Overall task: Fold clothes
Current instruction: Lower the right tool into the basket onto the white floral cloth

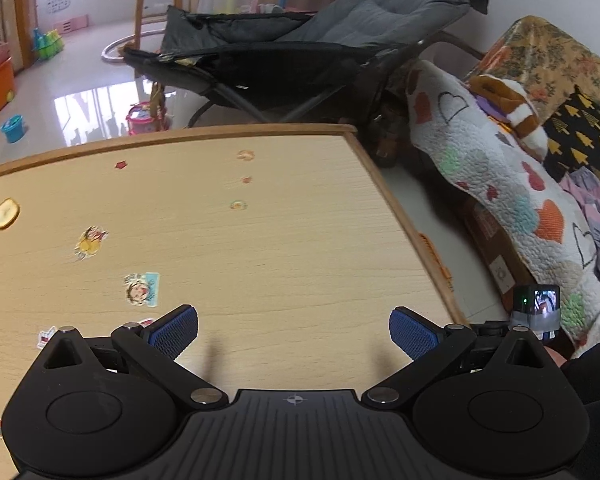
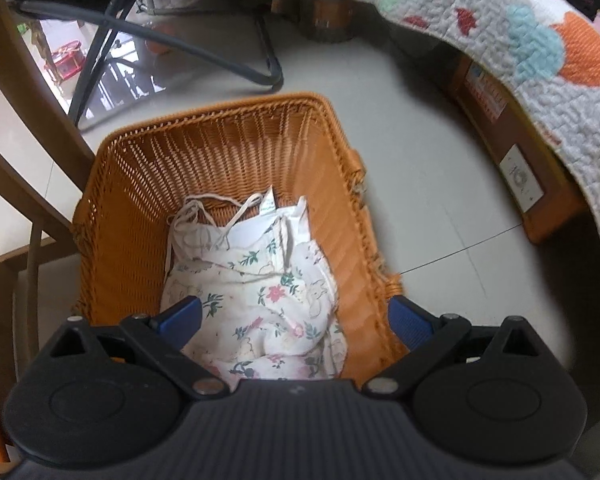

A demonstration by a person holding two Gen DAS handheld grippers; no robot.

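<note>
Hovering right gripper [image 2: 294, 320] | fingers spread | floral garment [image 2: 256, 284] | wicker basket [image 2: 220, 144]

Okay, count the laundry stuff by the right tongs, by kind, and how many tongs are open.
Orange woven wicker basket: 1
White floral strappy garment in it: 1, as far as shows
Open tongs: 2, left tongs and right tongs
Total: 4

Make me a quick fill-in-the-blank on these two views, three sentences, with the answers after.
1. The floral garment lies inside an orange woven ____.
2. The left gripper hangs over a wooden ____ dotted with stickers.
3. Both the left gripper and the right gripper have their jaws ____.

Missing words: basket; table; open
</note>
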